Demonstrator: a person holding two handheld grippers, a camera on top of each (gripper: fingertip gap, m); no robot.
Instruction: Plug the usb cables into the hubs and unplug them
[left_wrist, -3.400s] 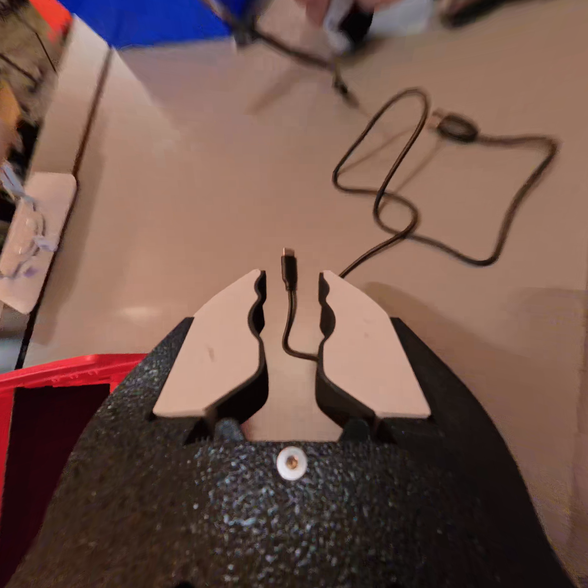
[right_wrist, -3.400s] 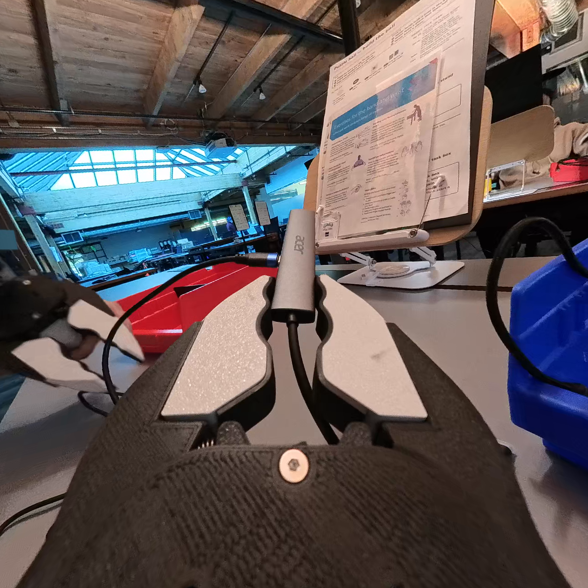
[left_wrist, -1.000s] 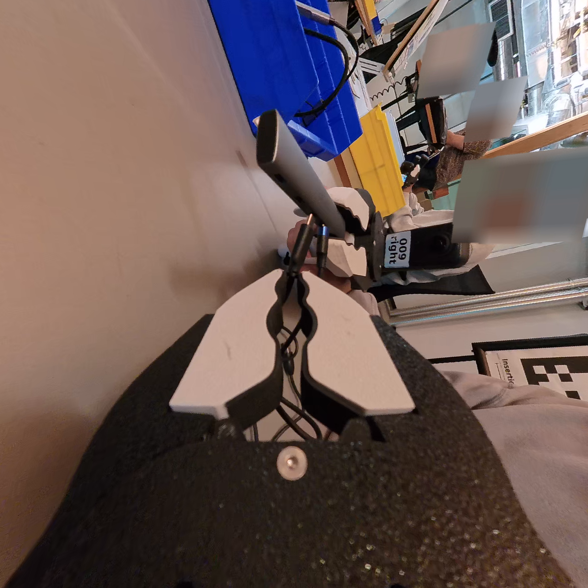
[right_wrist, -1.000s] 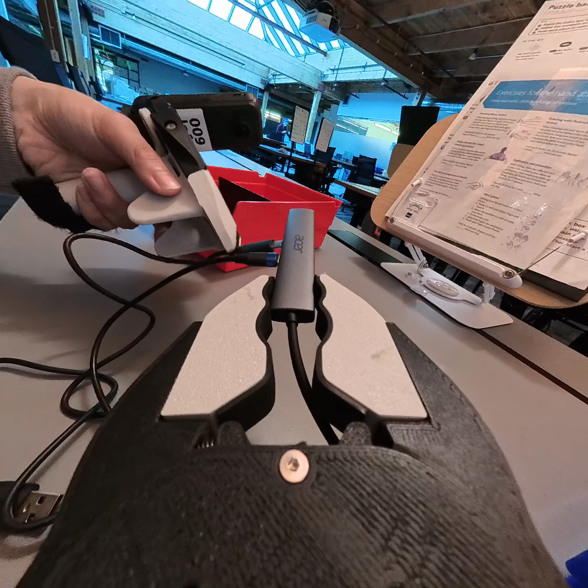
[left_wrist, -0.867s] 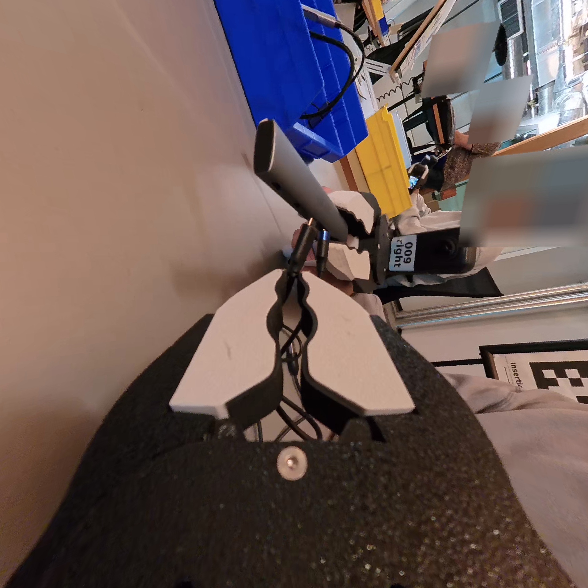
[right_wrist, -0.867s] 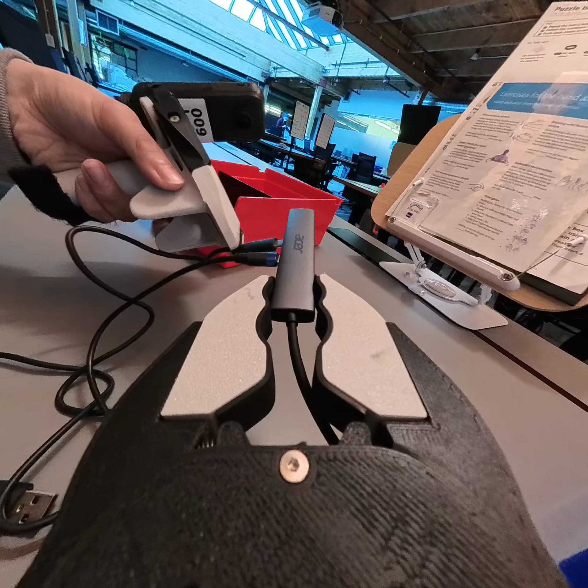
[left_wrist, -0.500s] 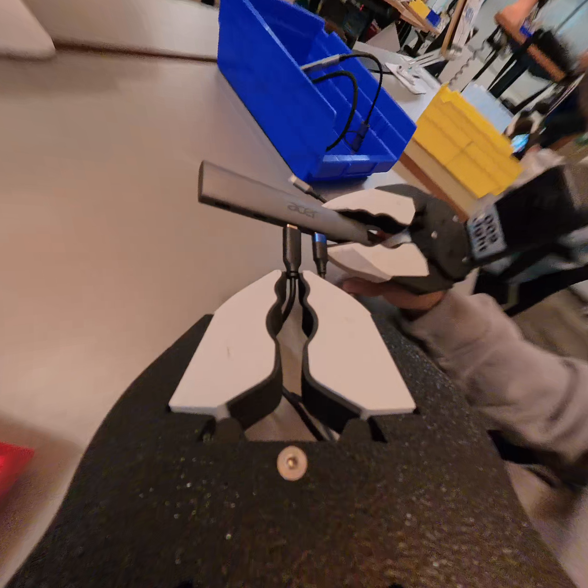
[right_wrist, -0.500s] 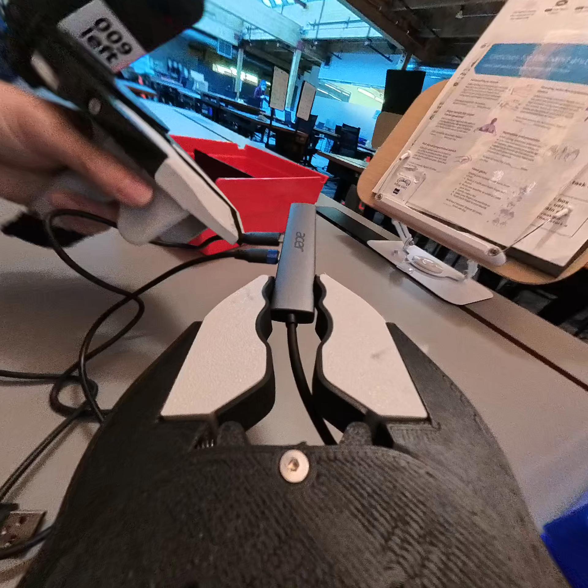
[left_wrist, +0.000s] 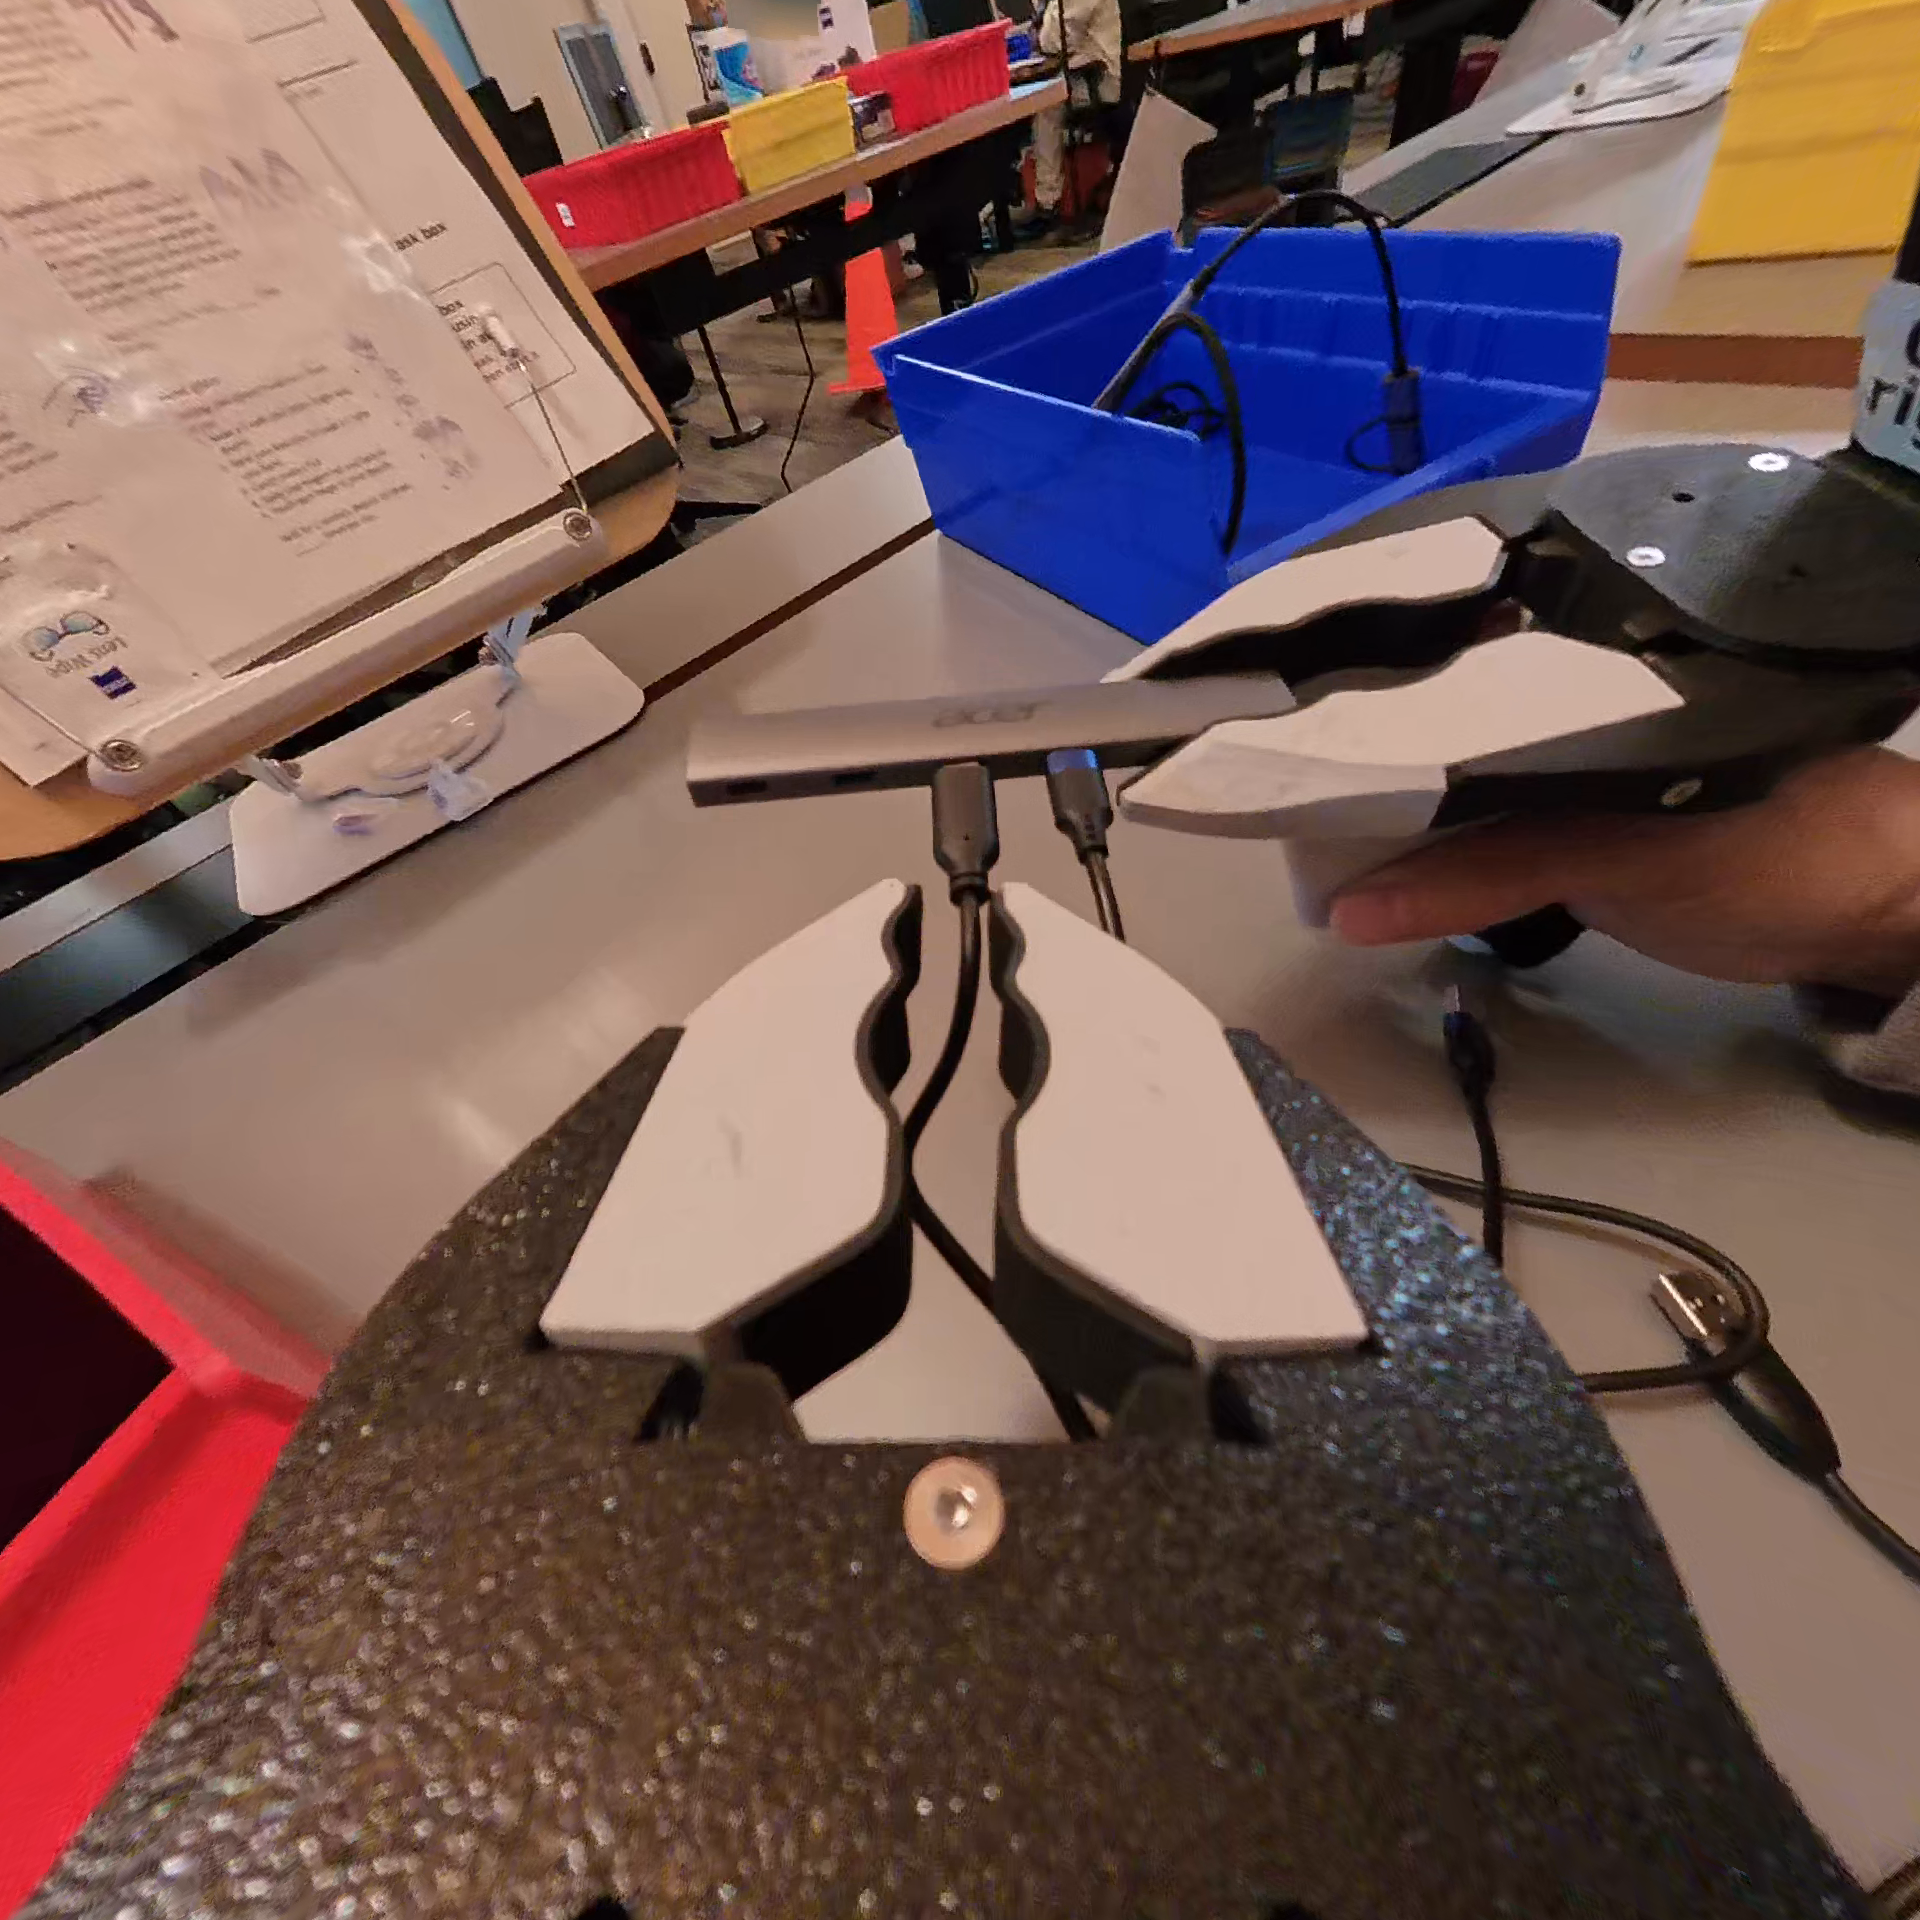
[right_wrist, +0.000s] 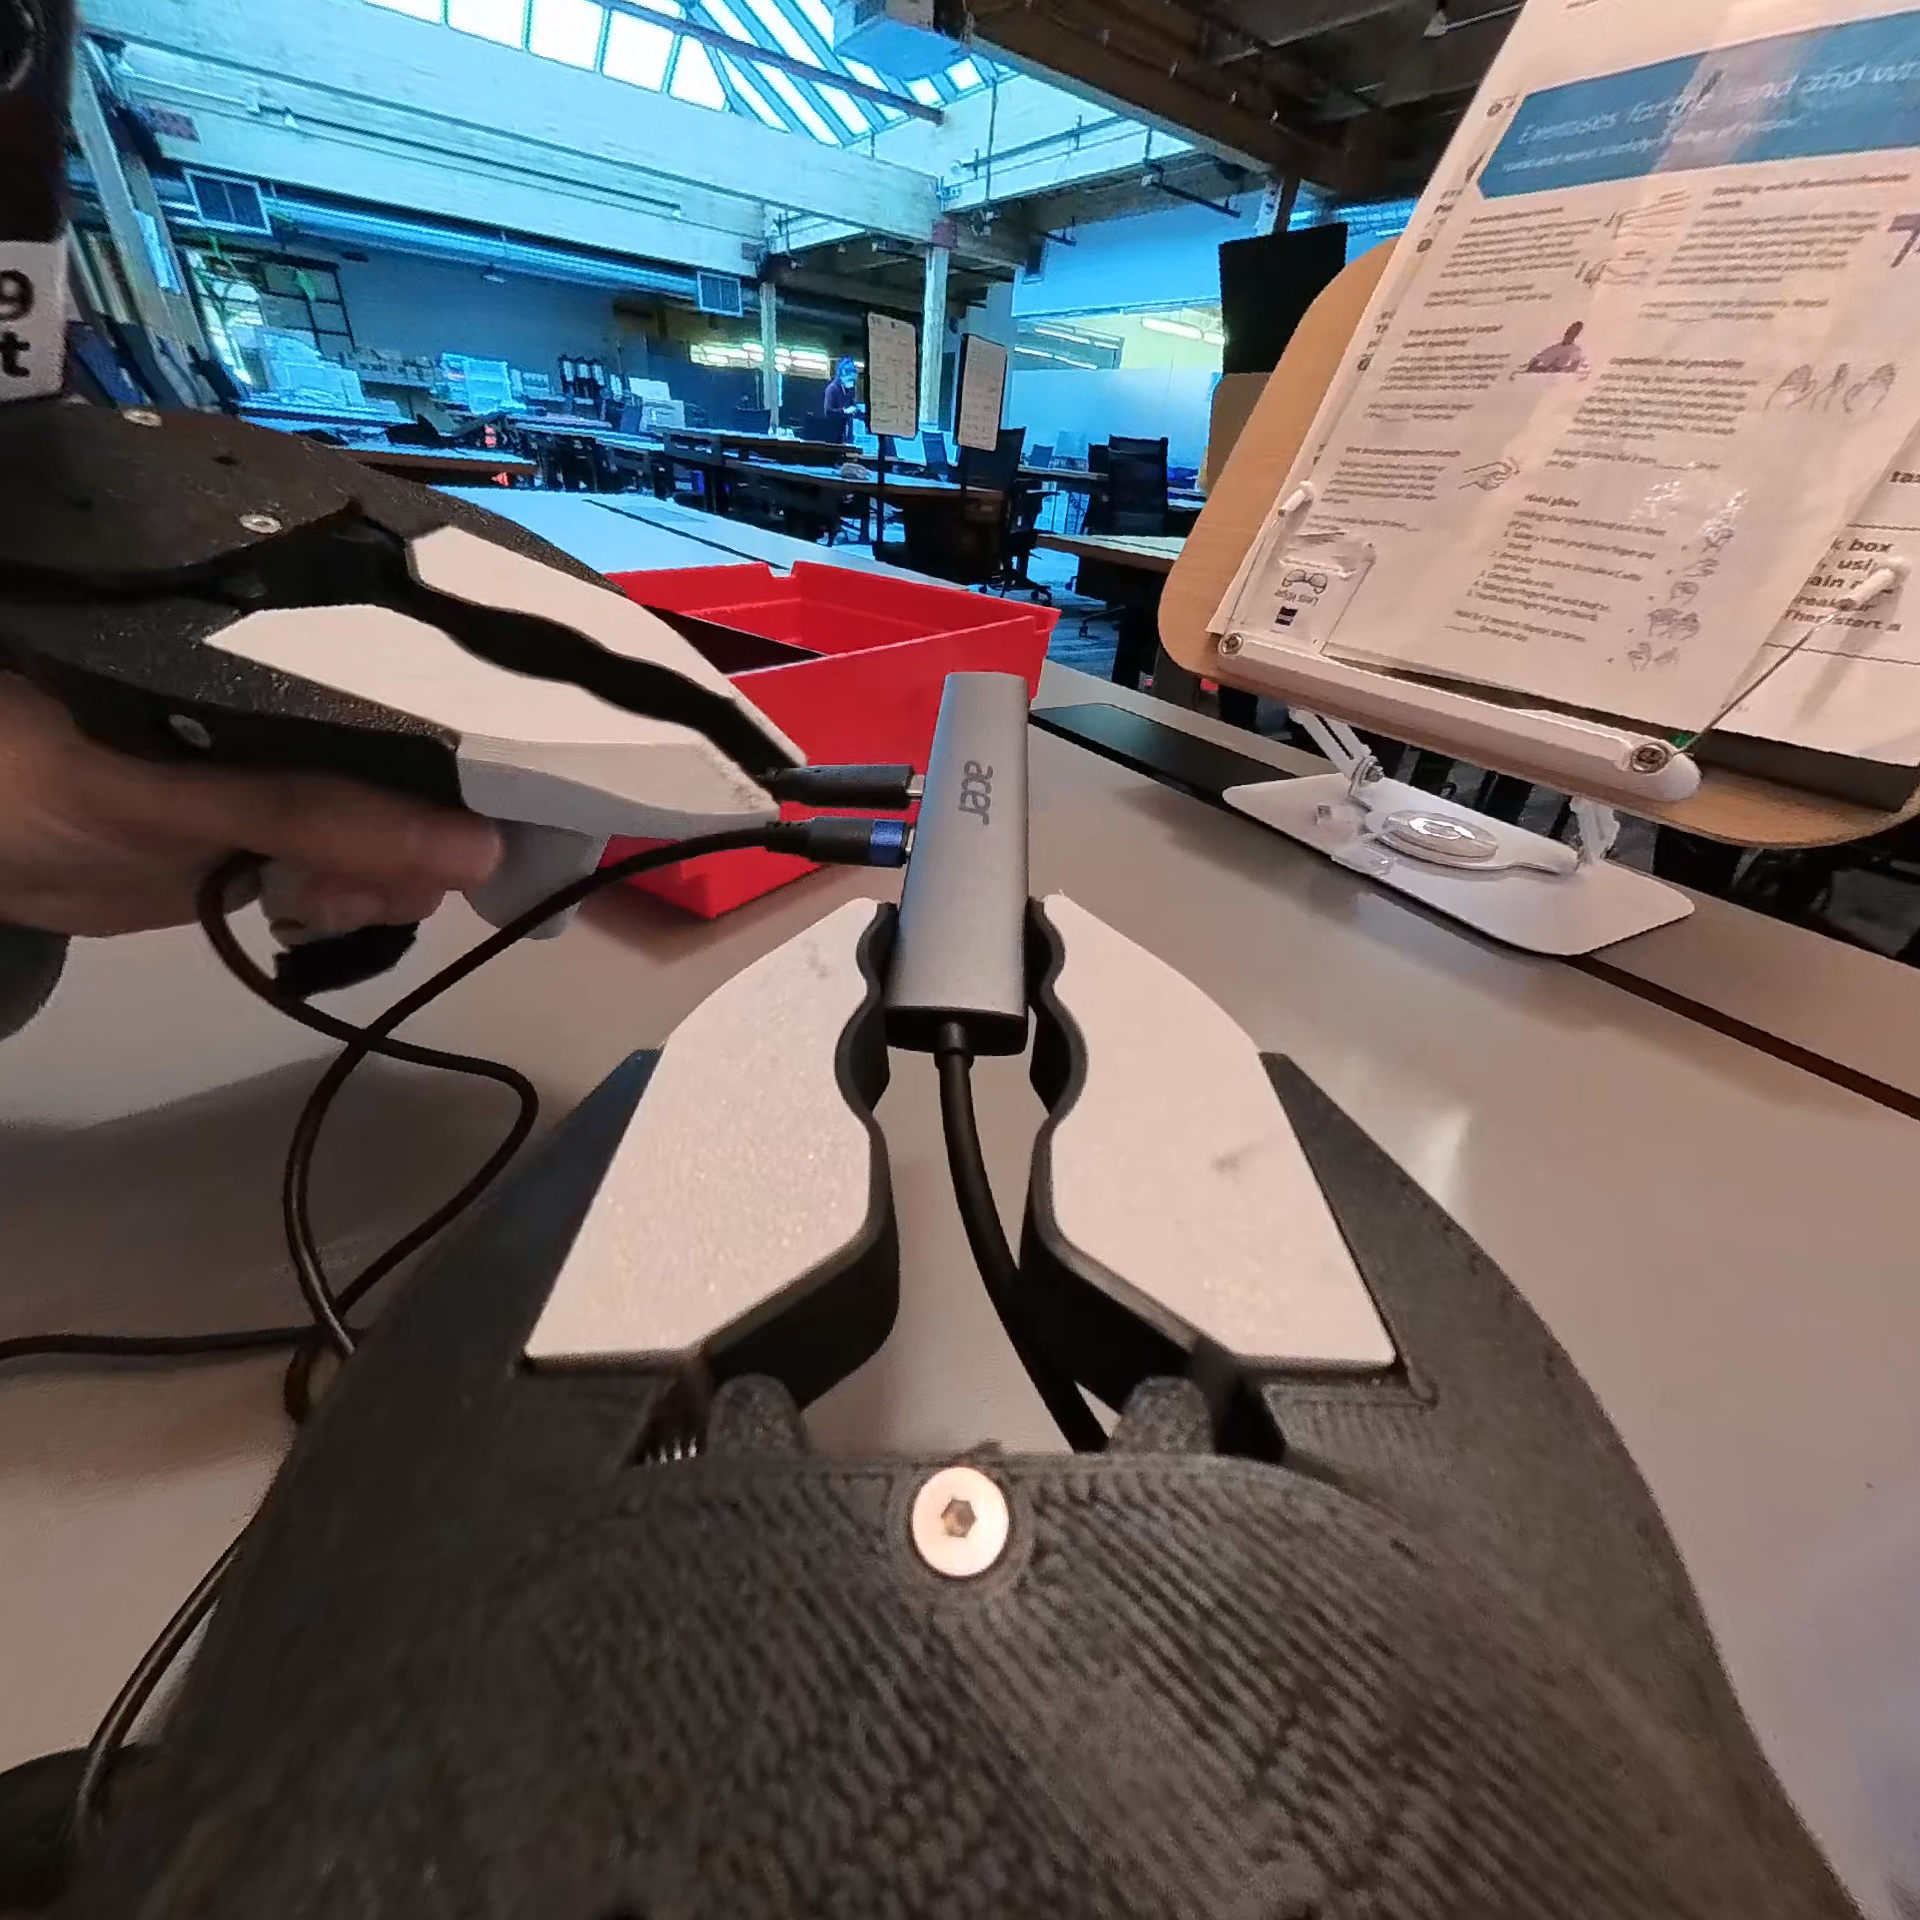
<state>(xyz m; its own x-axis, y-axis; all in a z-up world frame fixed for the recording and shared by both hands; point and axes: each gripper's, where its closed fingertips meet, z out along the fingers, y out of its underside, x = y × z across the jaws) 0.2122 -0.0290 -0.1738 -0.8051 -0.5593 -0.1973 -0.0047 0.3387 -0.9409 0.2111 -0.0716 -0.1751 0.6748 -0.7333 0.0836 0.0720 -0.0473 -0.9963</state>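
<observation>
My right gripper (right_wrist: 958, 935) is clamped on the near end of the grey hub (right_wrist: 964, 852), whose own black cord (right_wrist: 982, 1195) runs back between the fingers. The hub points away from me above the grey table (right_wrist: 1558, 1195). Two black plugs sit in its left side: the upper plug (right_wrist: 847, 784) and a blue-collared plug (right_wrist: 847, 834). My left gripper (right_wrist: 764, 774) has its tips at the upper plug's cable. Behind stand a red bin (right_wrist: 862, 686) and a document stand (right_wrist: 1455, 831)

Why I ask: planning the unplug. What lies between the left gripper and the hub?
The black plug, seated in the hub, its cord running between the open jaws of the left gripper; left wrist view.
</observation>
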